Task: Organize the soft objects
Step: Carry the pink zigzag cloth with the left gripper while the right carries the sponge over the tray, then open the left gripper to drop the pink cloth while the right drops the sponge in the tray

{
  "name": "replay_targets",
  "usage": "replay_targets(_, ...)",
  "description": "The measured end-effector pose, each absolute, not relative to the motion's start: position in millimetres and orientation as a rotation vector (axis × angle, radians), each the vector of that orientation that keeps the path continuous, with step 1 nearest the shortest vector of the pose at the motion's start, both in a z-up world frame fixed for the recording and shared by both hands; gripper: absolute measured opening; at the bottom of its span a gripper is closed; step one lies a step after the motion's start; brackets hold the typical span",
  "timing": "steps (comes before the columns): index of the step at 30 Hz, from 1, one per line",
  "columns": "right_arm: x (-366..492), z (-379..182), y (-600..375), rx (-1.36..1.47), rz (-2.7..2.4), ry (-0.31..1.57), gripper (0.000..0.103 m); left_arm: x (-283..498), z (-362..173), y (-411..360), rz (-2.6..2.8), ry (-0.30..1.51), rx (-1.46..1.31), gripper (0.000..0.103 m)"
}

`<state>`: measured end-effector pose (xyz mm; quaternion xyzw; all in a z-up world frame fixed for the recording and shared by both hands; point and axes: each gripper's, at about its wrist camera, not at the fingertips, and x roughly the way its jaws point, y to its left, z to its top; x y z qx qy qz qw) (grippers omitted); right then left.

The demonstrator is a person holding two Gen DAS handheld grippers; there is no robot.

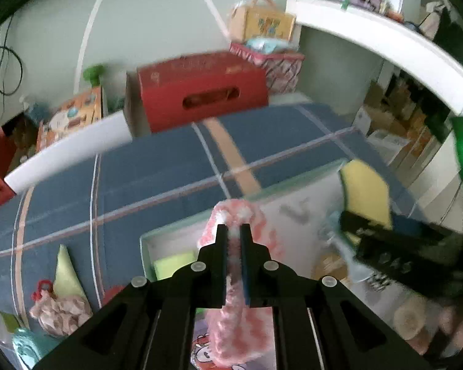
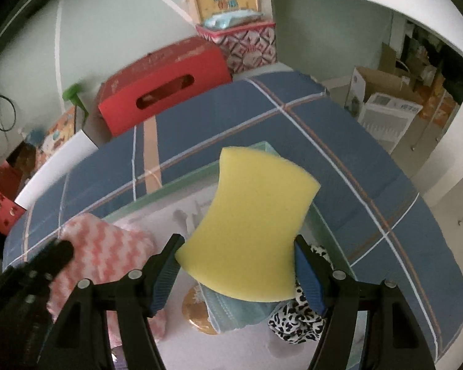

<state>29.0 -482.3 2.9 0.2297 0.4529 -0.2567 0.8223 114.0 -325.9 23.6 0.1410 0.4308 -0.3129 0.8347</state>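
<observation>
Pink-and-white fuzzy cloth (image 1: 231, 277): pinched tight in my left tongs (image 1: 234, 231), jaws together on it, hanging over shallow white tray (image 1: 176, 231) with green rim. Yellow foam sponge (image 2: 250, 228), waisted shape, clamped between blue ribbed pads of my right tongs (image 2: 236, 265). Beneath: teal cloth (image 2: 231, 311), leopard-print fabric (image 2: 296, 317). Tray on blue plaid bedspread (image 2: 231, 114).

I see a yellow sponge (image 2: 247, 231) between the blue pads of my black right hand-held gripper (image 2: 236, 273). My black left hand-held gripper (image 1: 234, 240) pinches a cloth (image 1: 231, 333) with pink and white zigzags. The bed cover (image 2: 231, 117) is blue, crossed by white and tan stripes. The tray (image 2: 182, 182) has a pale green rim. A leopard-print fabric (image 2: 296, 320) is black on white, beside a light teal one (image 2: 231, 311). Behind stands a red box (image 2: 166, 86).
</observation>
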Motion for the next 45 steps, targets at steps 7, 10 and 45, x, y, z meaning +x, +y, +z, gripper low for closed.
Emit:
replay_targets(7, 32.5, -5.1, -480.6, 0.485, -0.539, 1.003, 0.073, 121.0, -18.2, -323.5, -0.612, 1.023, 0.336, 0.007)
replay_targets(10, 33.7, -7.0, -479.9, 0.483, -0.539, 1.016, 0.073, 122.8, -23.9, -322.0, -0.598, 1.029, 0.343, 0.008)
replay_targets(45, 32.5, 31.3, -456.1, 0.389, -0.539, 0.973, 0.103, 133.8, 20.5, -252.7, -0.486, 1.034, 0.208, 0.087)
